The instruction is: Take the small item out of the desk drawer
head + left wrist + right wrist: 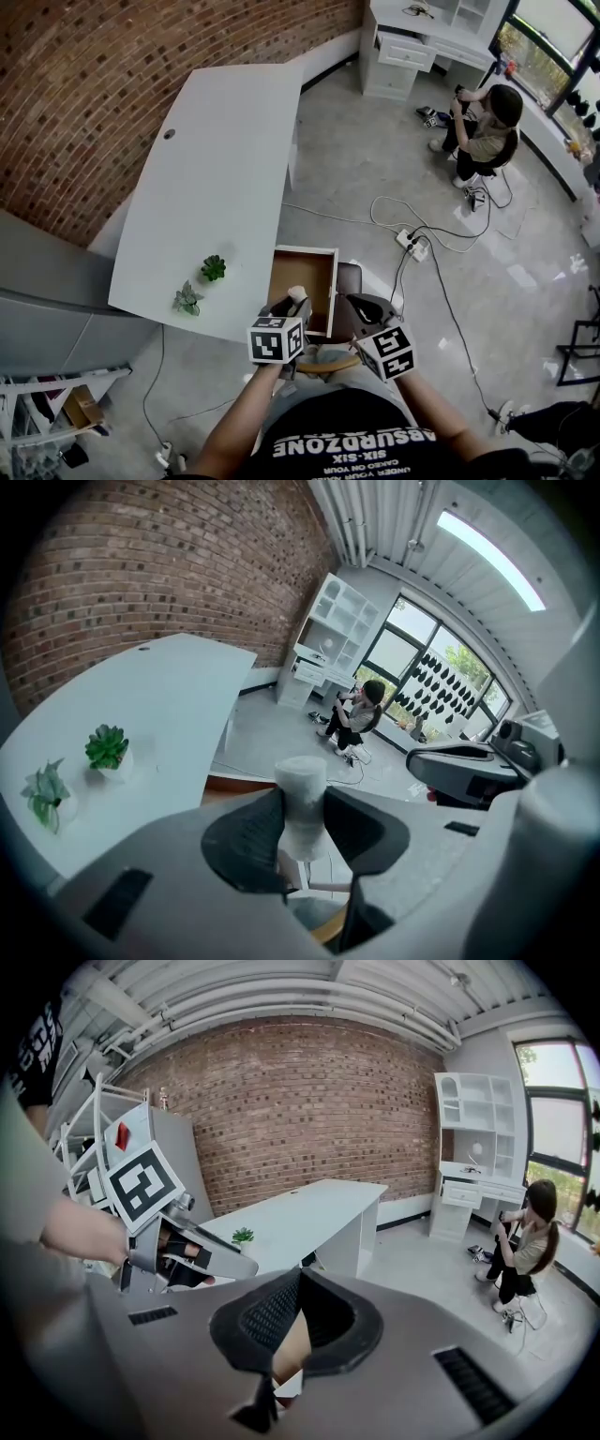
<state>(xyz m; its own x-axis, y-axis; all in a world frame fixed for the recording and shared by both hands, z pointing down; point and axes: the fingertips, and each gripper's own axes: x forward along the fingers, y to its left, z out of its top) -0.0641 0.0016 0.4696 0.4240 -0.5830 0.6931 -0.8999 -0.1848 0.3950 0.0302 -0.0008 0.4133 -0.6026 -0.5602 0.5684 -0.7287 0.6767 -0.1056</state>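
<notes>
Between the left claw's (302,803) pads a small white roll (300,772) stands upright, gripped, above the near end of the open drawer (302,281). Bare surface (216,169) lies ahead-left of that claw. Just beside it hangs the right claw (298,1279), closed and empty.

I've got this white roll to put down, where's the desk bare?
Bare: the whole desk top from the two small plants back to the cable hole by the brick wall. Crowded: the near corner, between the plants and the open drawer.
</notes>
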